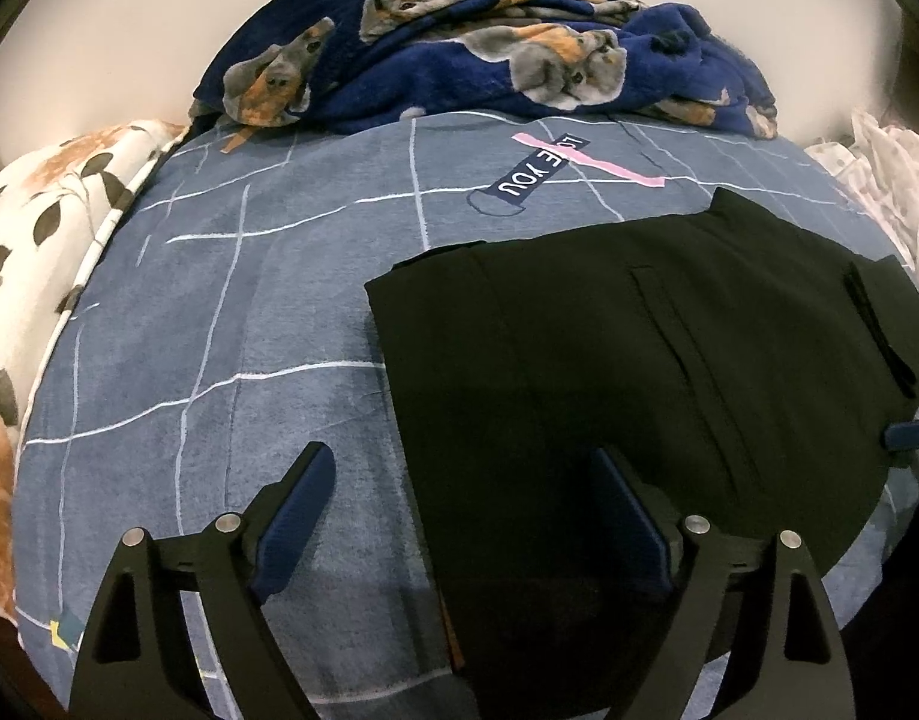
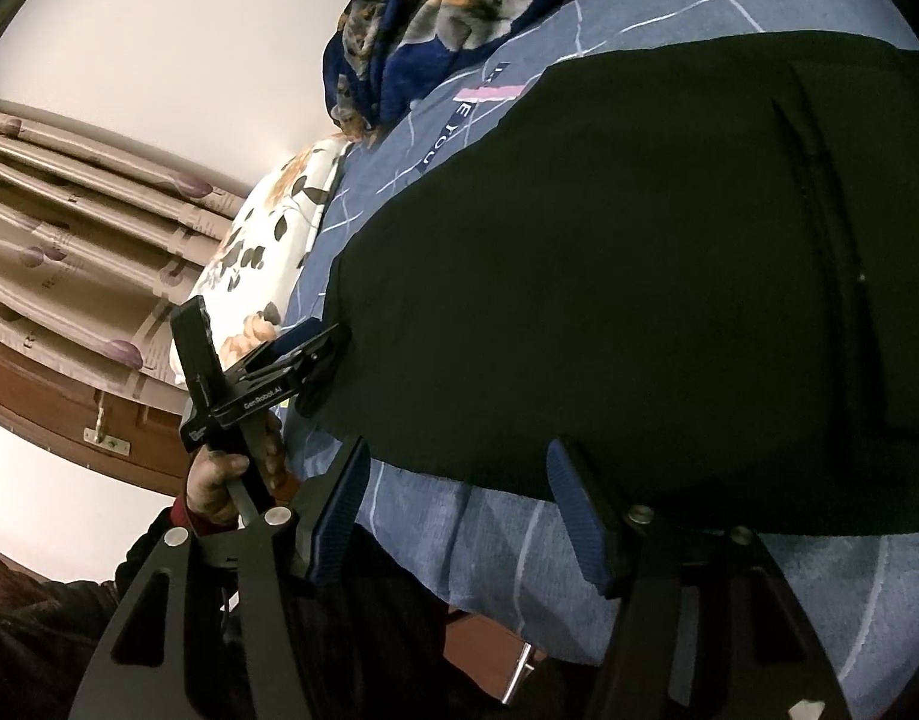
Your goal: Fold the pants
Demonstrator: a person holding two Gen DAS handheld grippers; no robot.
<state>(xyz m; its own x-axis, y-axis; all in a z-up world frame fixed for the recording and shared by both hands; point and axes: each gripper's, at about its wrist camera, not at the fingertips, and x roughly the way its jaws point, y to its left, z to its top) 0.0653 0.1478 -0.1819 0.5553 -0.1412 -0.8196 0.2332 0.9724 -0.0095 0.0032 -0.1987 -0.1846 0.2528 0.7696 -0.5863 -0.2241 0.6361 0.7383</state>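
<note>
**Black pants folded flat on the bed**

The pants (image 1: pixel 609 360) lie as a folded block on my blue grid bedspread (image 1: pixel 219 312), long axis running left-right. My left gripper (image 1: pixel 465 516) hangs wide open over their near-left edge, holding nothing. My right gripper (image 2: pixel 459 510), also wide open and empty, sits at their right edge. The bedspread print says "LOVE YOU" (image 1: pixel 534 171); the left gripper's body reads "GenRobot.AI".

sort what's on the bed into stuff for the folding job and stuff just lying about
For the job:
black folded pants
left tool, open
right tool, open

Lying about:
navy dog-print fleece blanket
white floral pillow
blue grid-pattern bedsheet
</note>
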